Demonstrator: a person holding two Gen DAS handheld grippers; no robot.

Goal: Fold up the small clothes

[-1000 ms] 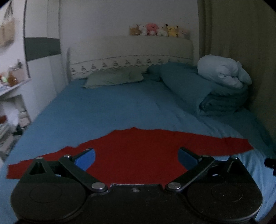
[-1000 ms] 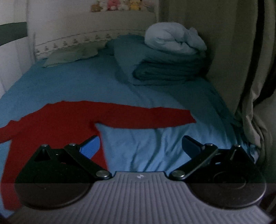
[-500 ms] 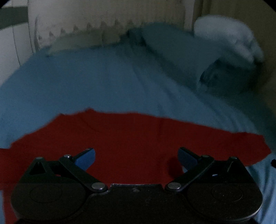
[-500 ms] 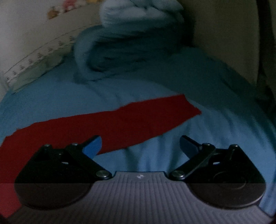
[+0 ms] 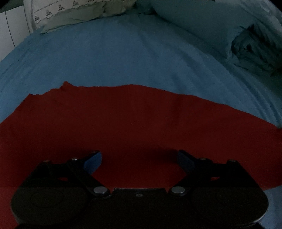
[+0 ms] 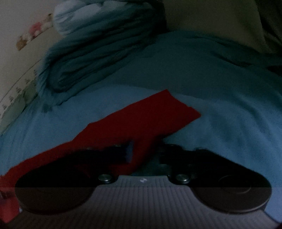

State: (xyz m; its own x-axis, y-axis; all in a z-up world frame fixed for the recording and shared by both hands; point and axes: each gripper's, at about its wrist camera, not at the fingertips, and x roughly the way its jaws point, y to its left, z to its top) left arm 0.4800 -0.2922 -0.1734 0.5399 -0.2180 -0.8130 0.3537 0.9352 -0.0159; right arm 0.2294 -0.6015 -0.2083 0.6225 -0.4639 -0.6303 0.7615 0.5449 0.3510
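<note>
A red long-sleeved garment (image 5: 132,126) lies spread flat on the blue bed sheet (image 5: 123,52). My left gripper (image 5: 139,158) hovers low over its body. Its jaws are wide and just starting to close, with red cloth under them and nothing pinched. In the right wrist view the garment's right sleeve (image 6: 149,114) runs up to its cuff on the sheet (image 6: 229,123). My right gripper (image 6: 145,149) is closing on that sleeve partway along. A fold of red cloth is bunched between its fingers. This view is dim and blurred.
A rolled dark-blue duvet (image 5: 202,26) with a pale blanket (image 6: 79,17) on top lies at the far right of the bed. A grey-green pillow (image 5: 74,17) leans on the white headboard (image 5: 52,8). A beige curtain (image 6: 211,17) hangs to the right.
Both grippers have dropped toward the bed and closer to the garment. The right gripper has rolled, and its jaws went from wide open to pinched on the sleeve. The left jaws have barely narrowed.
</note>
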